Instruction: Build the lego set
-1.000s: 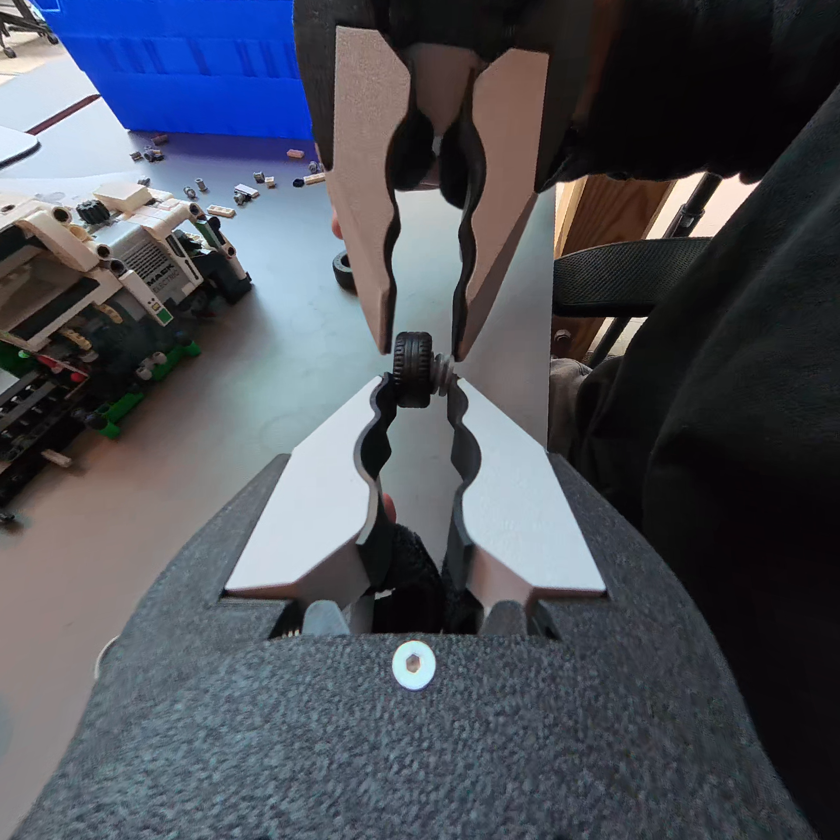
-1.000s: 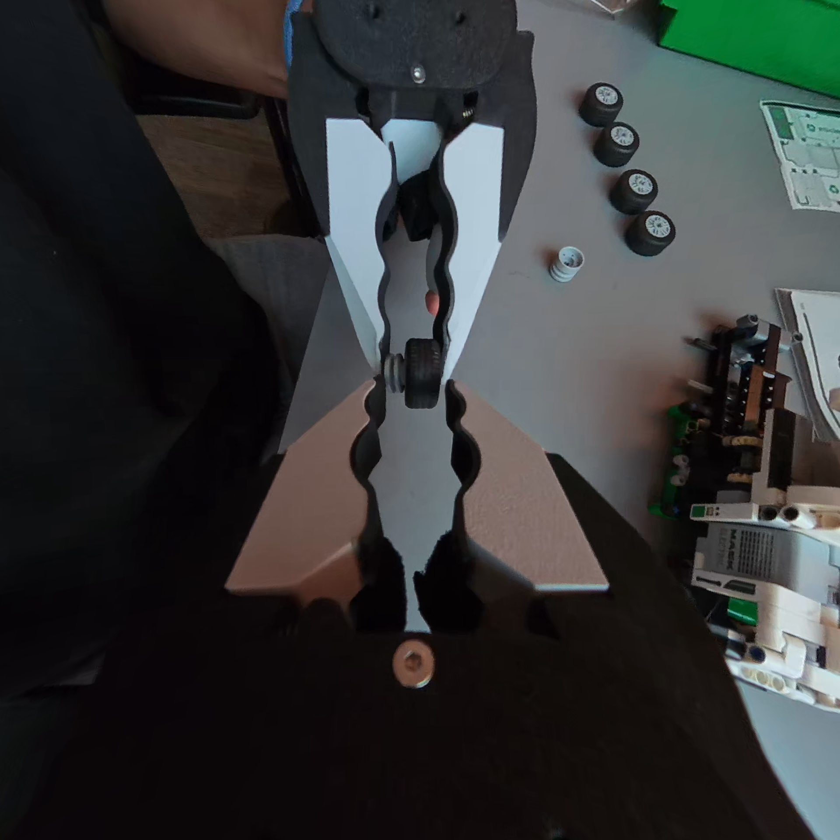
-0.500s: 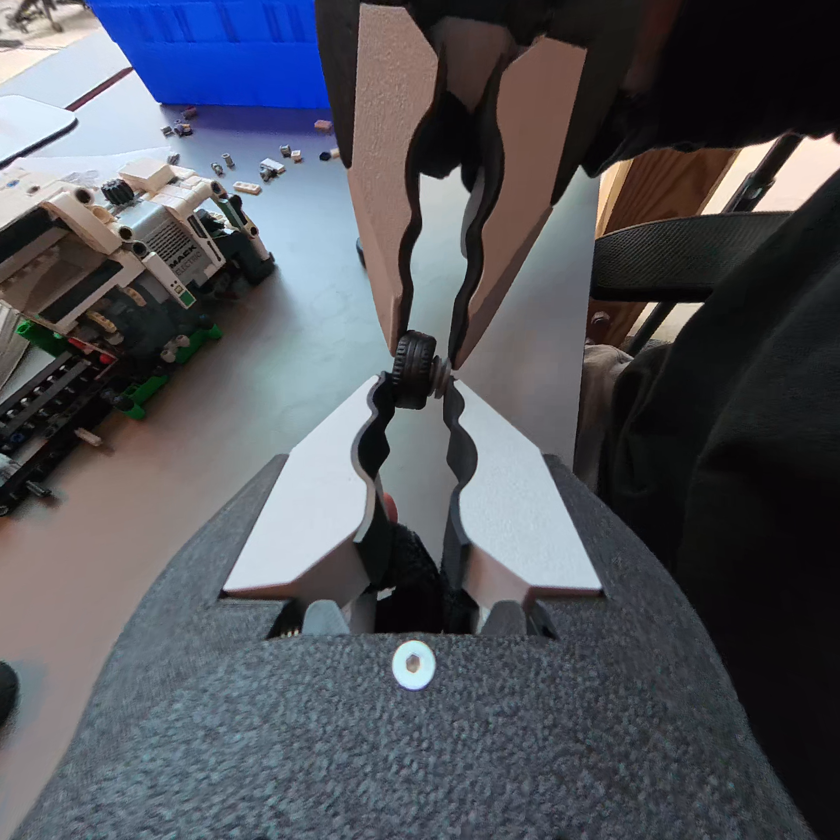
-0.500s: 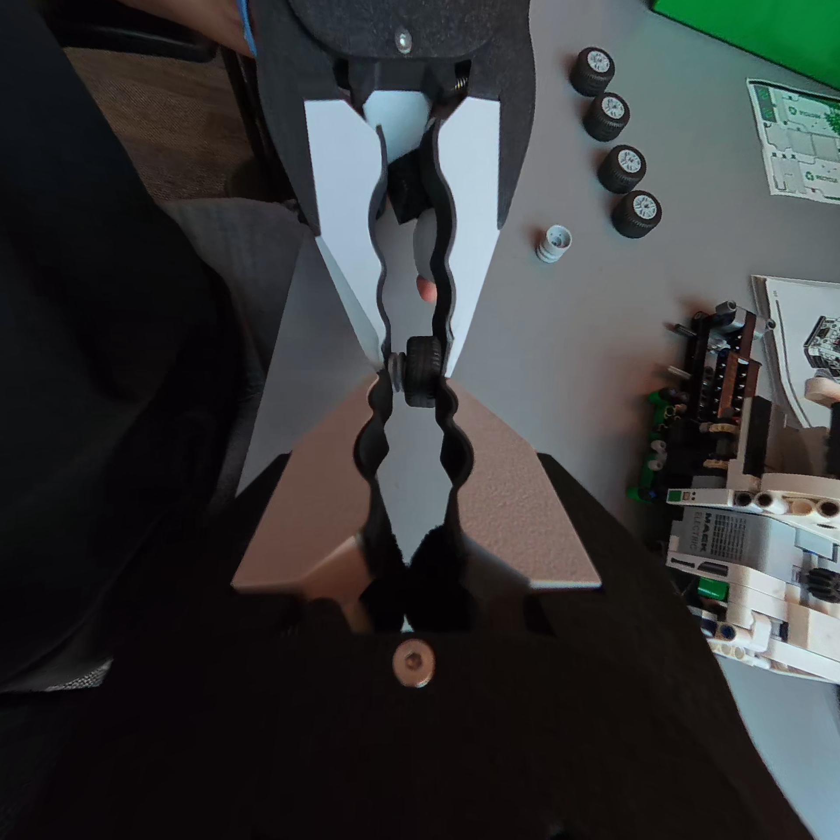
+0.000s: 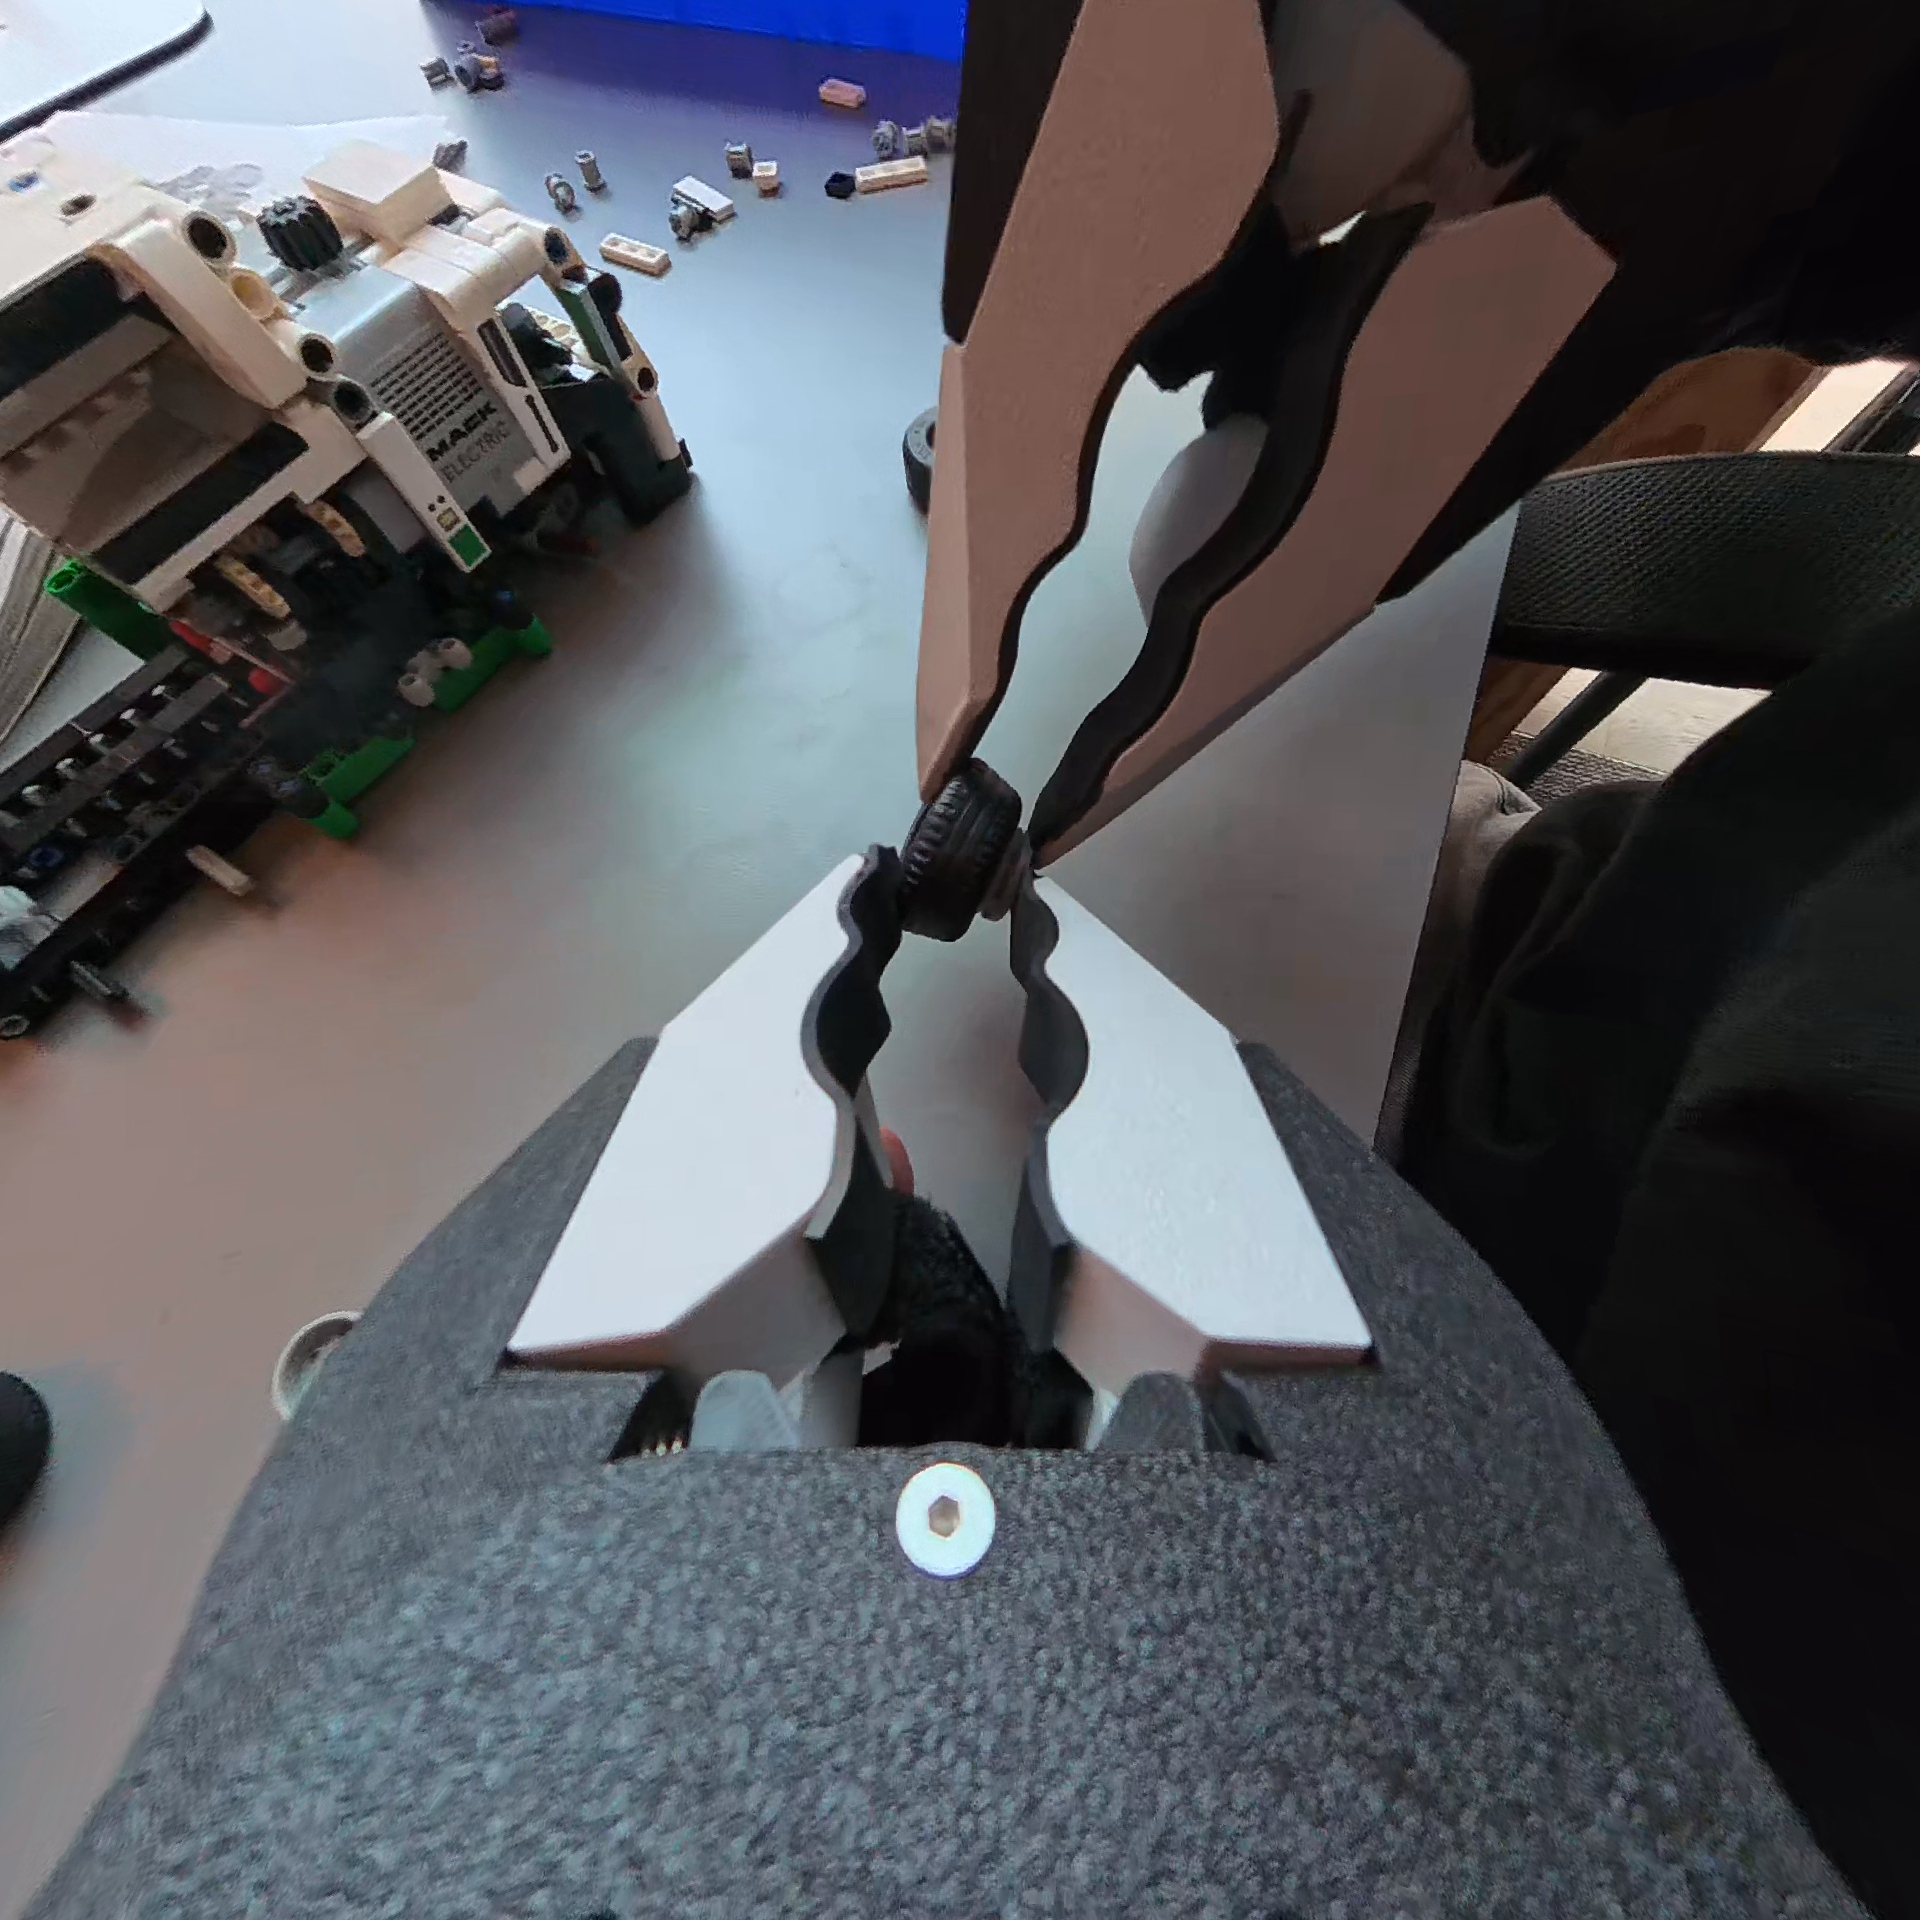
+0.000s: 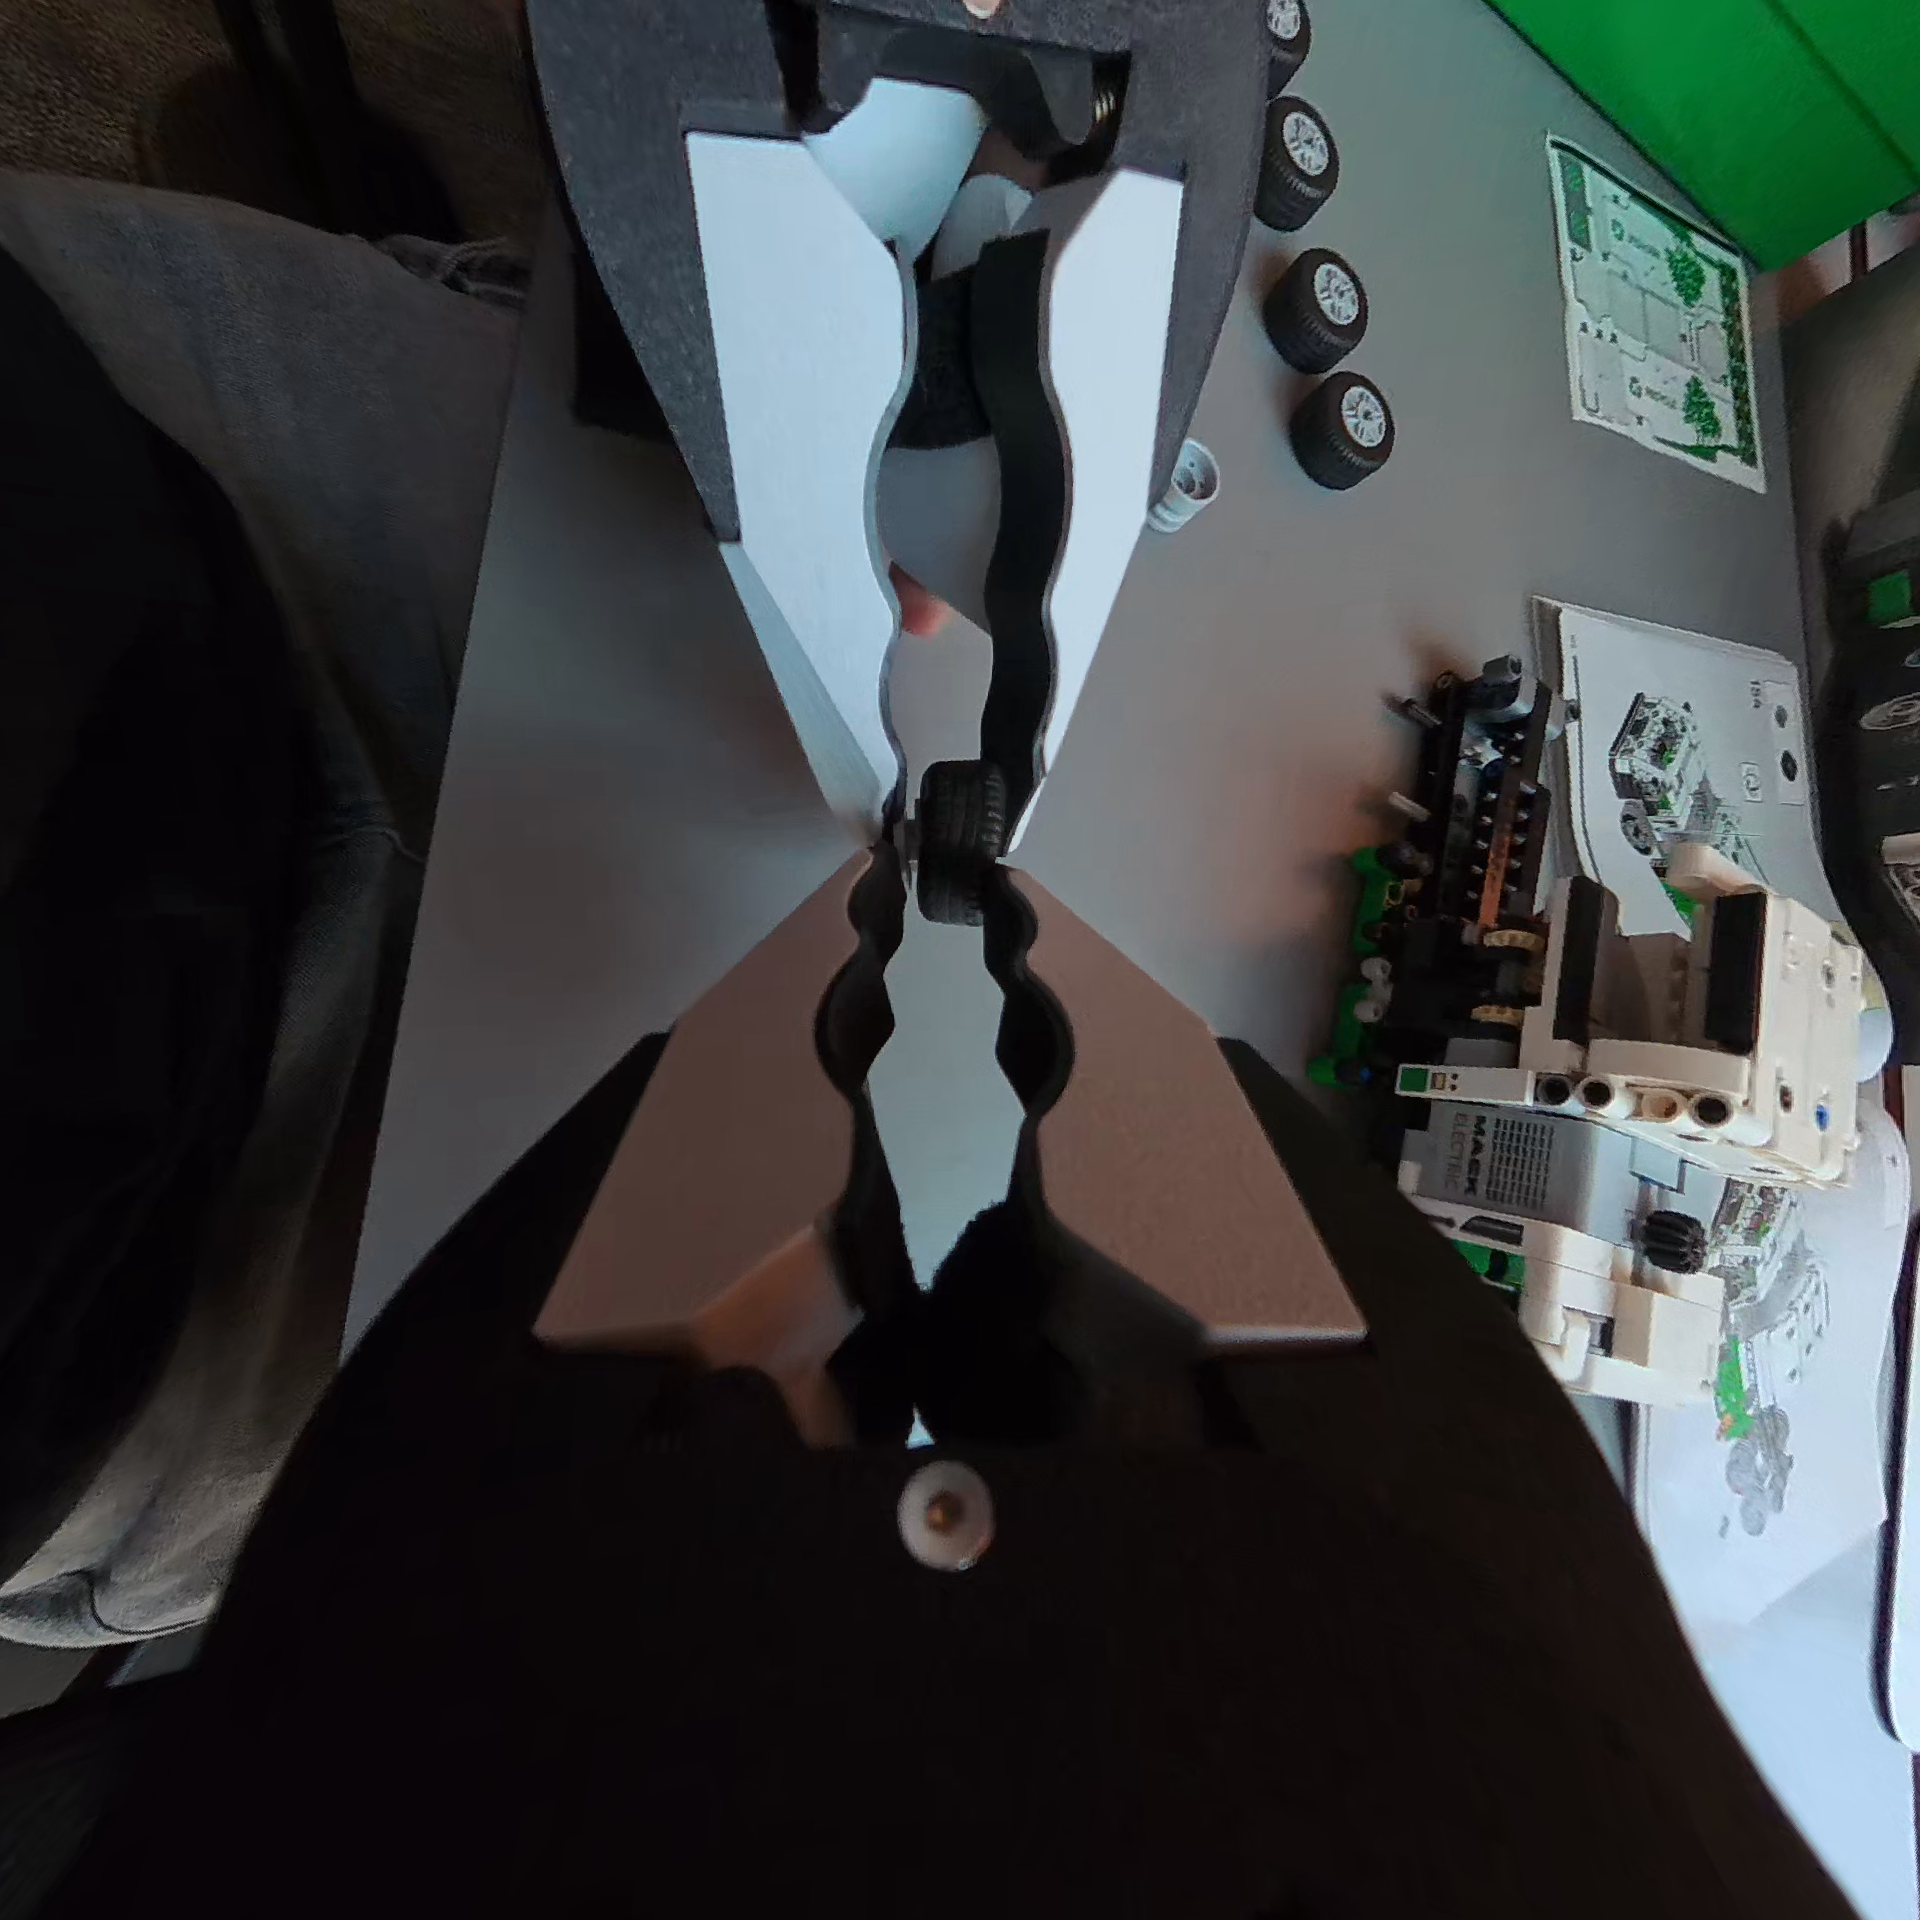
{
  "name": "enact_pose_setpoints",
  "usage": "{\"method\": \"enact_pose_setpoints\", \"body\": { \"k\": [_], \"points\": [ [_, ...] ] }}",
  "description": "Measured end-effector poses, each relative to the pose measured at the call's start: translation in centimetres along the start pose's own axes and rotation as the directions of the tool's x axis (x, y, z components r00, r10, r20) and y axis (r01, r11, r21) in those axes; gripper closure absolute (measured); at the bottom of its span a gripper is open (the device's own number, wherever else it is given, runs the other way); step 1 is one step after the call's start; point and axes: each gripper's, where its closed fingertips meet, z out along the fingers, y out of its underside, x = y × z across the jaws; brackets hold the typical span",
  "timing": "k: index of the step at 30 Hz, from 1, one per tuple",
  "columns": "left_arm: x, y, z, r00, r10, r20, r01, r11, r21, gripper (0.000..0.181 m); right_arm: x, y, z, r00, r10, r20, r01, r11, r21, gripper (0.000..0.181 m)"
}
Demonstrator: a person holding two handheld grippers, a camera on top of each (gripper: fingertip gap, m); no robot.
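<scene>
Truck model: a partly built white, grey and green lego truck (image 5: 312,416) lies on the grey table (image 5: 675,675) at far left in the left wrist view; no gripper touches it.
Loose pieces: small tan and grey parts (image 5: 717,197) scattered beyond the truck, near a blue bin (image 5: 727,16).
Tire: a small black rubber tire (image 5: 956,857) on a grey hub, held in the air above the table's near edge, between the two grippers' tips.
Left gripper: the left gripper (image 5: 951,888), white-fingered, narrowed around the tire and hub from below; whether both pads actually press them cannot be told.
Right gripper: the right gripper (image 5: 982,805), tan-fingered, comes in from above, tip to tip with the left, its jaws closed narrow on the same tire.
Right wrist view: tire (image 6: 961,836) at centre; three finished wheels (image 6: 1340,426) in a row and a lone grey hub (image 6: 1184,499) lie well apart from it; the instruction booklet (image 6: 1683,727) sits under the truck at right.
</scene>
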Motion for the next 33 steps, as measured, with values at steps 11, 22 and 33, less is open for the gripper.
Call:
{"method": "enact_pose_setpoints", "body": {
  "k": [11, 22, 33],
  "points": [
    [-0.4, -0.6, -0.5, 0.999, -0.041, -0.016, 0.042, 0.998, 0.052, 0.16, 0.4, -0.7, -0.4, 0.975, 0.218, 0.041, -0.222, 0.959, 0.177, 0.164],
    [1.8, -2.1, -2.9, 0.973, 0.011, -0.23, 0.036, 0.979, 0.199, 0.159, -1.1, -3.3, -2.1, 0.757, 0.399, 0.517, -0.622, 0.682, 0.384, 0.164],
    [1.6, 1.4, -1.2, 0.979, 0.148, -0.138, -0.15, 0.989, -0.008, 0.161, -2.3, -1.9, 0.6, 0.841, 0.353, 0.41, -0.443, 0.884, 0.149, 0.164]
  ]
}}
